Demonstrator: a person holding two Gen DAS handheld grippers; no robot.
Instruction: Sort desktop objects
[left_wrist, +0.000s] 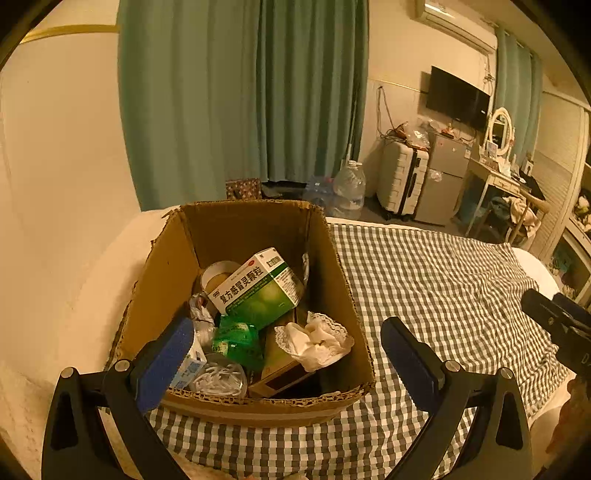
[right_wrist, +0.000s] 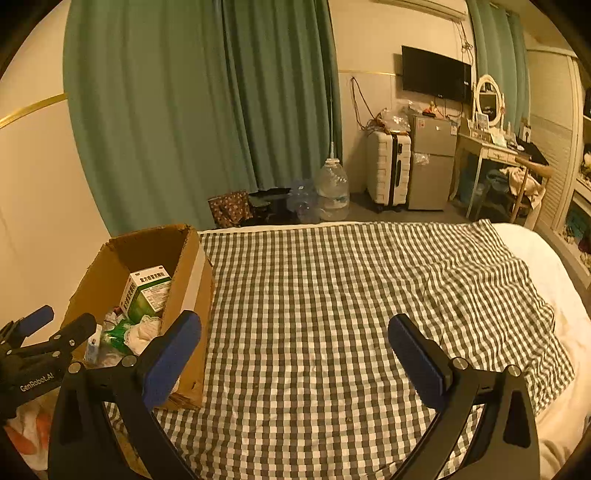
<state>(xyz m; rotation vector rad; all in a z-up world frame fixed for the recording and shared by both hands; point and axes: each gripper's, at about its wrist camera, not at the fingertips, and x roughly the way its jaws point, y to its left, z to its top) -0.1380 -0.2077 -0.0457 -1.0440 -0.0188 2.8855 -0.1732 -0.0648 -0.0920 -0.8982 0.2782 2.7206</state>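
Sitting on a bed with a checked cloth (right_wrist: 332, 295) is a brown cardboard box (left_wrist: 332, 295), at the left end of the cloth, close to a plain wall. The box is open at the top and full of small things. A green and white medicine box (left_wrist: 258, 284) lies tilted on top of the pile. Below it is a green shiny packet (left_wrist: 236, 339). A crumpled white tissue (left_wrist: 317, 343) sits at the right side of the box, near the front. A roll of tape (left_wrist: 218, 273) peeks out behind the medicine box. At the front left there is a clear bag with a white cord (left_wrist: 219, 380) inside, and a small white and blue carton (left_wrist: 190, 365) beside it.

The left gripper (left_wrist: 288, 354) hangs over the front of the box with its two blue pads wide apart (nothing is between them). Its left pad is just over the small carton, but I cannot tell if they touch.

The right gripper (right_wrist: 295, 350) is over the bare checked cloth, to the right of the box. Its jaws are spread wide too, and it holds nothing.

Behind the bed hang green curtains (right_wrist: 184, 110).
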